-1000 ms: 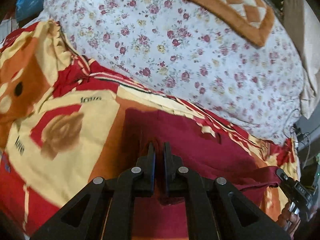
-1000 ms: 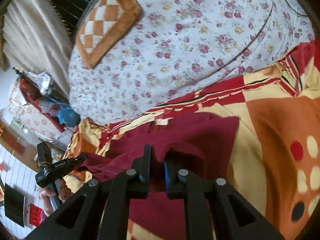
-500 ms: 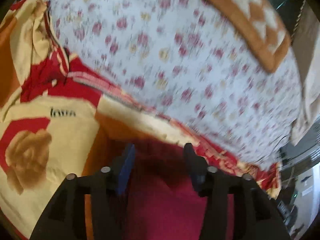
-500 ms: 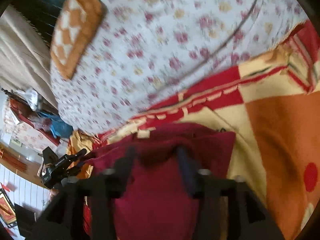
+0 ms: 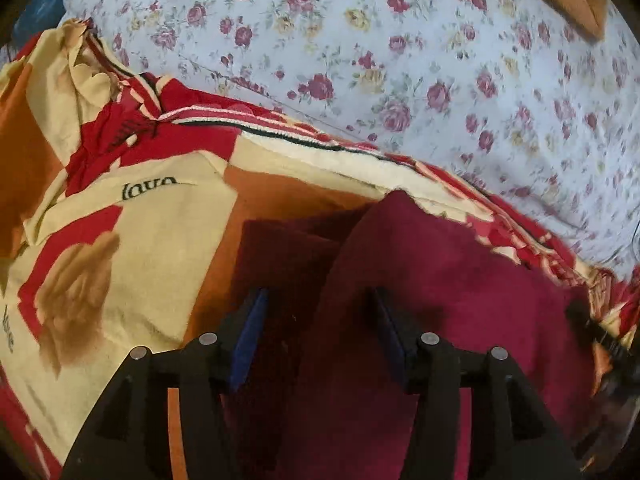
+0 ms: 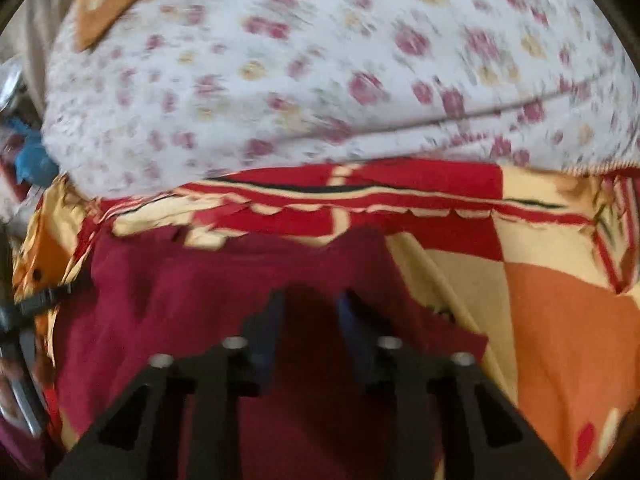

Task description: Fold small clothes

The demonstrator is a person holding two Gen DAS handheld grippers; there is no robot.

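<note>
Left wrist view: left gripper is held parted over the maroon garment, gripping nothing, ready for pinching; the right gripper is closing, cloth between its jaws.

A dark word that looked like "love" was printed on a cream patch of the red and orange blanket. Another dark word stood sideways at the blanket's left edge, cut off and hard to read.
</note>
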